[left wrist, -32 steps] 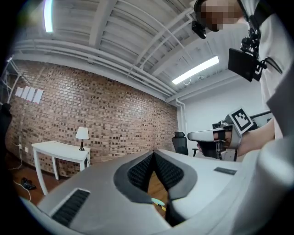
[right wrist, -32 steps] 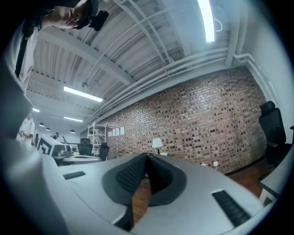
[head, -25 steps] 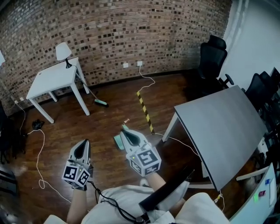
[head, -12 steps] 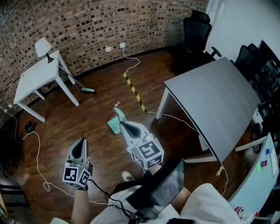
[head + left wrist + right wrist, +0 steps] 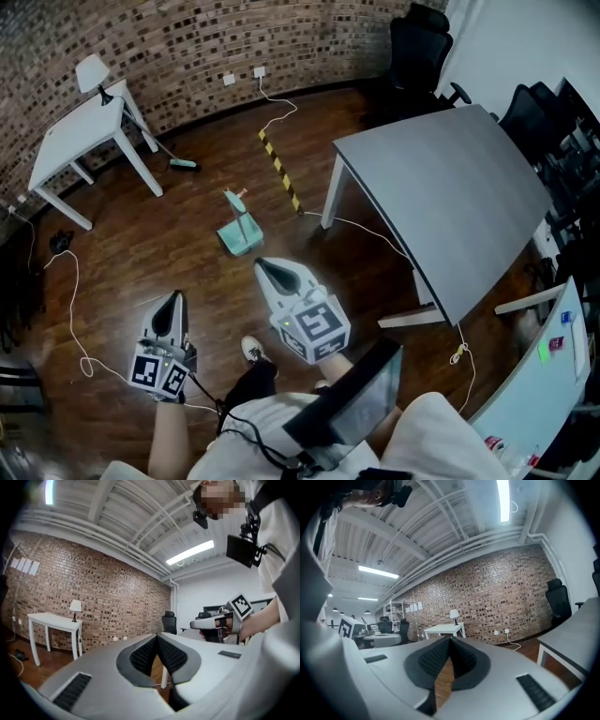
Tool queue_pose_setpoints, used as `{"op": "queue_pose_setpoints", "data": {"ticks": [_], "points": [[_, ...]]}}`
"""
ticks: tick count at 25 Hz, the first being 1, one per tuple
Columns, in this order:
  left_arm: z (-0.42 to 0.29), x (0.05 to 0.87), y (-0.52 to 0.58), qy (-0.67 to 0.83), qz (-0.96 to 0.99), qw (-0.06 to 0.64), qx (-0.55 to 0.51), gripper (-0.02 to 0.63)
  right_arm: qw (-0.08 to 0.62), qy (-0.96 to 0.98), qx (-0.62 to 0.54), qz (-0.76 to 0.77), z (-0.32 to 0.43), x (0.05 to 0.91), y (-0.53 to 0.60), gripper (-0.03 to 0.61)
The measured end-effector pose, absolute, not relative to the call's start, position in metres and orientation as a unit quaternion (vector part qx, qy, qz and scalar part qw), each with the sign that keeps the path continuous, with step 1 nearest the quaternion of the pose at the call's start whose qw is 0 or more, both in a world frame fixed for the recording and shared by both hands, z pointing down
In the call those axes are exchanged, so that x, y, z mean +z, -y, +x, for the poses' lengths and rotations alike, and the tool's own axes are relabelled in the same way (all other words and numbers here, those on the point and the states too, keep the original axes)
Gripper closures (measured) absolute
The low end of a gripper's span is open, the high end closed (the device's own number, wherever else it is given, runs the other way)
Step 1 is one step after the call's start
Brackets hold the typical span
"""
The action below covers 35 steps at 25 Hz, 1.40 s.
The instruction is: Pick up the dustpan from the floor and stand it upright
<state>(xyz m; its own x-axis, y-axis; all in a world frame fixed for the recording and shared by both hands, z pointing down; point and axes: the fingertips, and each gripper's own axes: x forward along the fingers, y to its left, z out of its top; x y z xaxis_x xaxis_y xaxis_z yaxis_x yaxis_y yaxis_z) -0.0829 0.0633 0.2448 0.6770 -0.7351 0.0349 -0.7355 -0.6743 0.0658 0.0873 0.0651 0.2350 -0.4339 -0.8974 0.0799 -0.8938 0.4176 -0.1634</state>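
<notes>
1. In the head view, the room is being looked down on steeply from high above. The wooden floor (image 5: 169,234) is being taken in widely, and the left gripper (image 5: 175,300) and the right gripper (image 5: 265,269) are being seen from behind, low in the frame.
2. In the left gripper view, the room is being watched level along that gripper's jaws, which are being seen very close. The right gripper is being caught towards the right.
3. In the right gripper view, the same level look is being taken along its own jaws, and the ceiling (image 5: 440,522) is being included.
4. The brick wall (image 5: 187,47), the white table (image 5: 80,141) and the black chair (image 5: 417,42) are being shared by all three views.
</notes>
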Motion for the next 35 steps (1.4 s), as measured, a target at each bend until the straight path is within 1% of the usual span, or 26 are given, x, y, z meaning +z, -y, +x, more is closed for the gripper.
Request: {"op": "queue_pose_setpoints", "data": {"ticks": [2,5,10,14,20,25,31,35], "points": [[-0.068,0.241,-0.095,0.405,0.914,0.039,-0.008,0.623,0.024,-0.846,-0.077,-0.527,0.096,0.223,-0.096,0.594],[-0.044,0.238,-0.146,0.434,0.901,0.031,0.003,0.621,0.040,-0.852,-0.059,-0.519,0.119,0.208,-0.150,0.598],[-0.017,0.229,-0.240,0.453,0.891,0.021,0.010,0.620,0.031,-0.859,-0.058,-0.507,0.159,0.201,-0.239,0.600],[-0.011,0.206,-0.281,0.444,0.896,0.009,-0.013,0.618,0.034,-0.855,-0.069,-0.513,0.173,0.198,-0.273,0.600],[-0.025,0.191,-0.295,0.455,0.890,-0.003,-0.007,0.620,0.043,-0.848,-0.054,-0.526,0.173,0.179,-0.295,0.600],[-0.040,0.193,-0.293,0.480,0.877,-0.013,0.016,0.620,0.009,-0.839,-0.030,-0.543,0.167,0.176,-0.299,0.600],[-0.036,0.198,-0.299,0.447,0.894,-0.006,0.025,0.618,0.011,-0.831,-0.037,-0.555,0.156,0.177,-0.301,0.601],[-0.042,0.200,-0.298,0.440,0.898,-0.008,0.029,0.618,-0.010,-0.835,-0.034,-0.550,0.141,0.183,-0.301,0.600]]}}
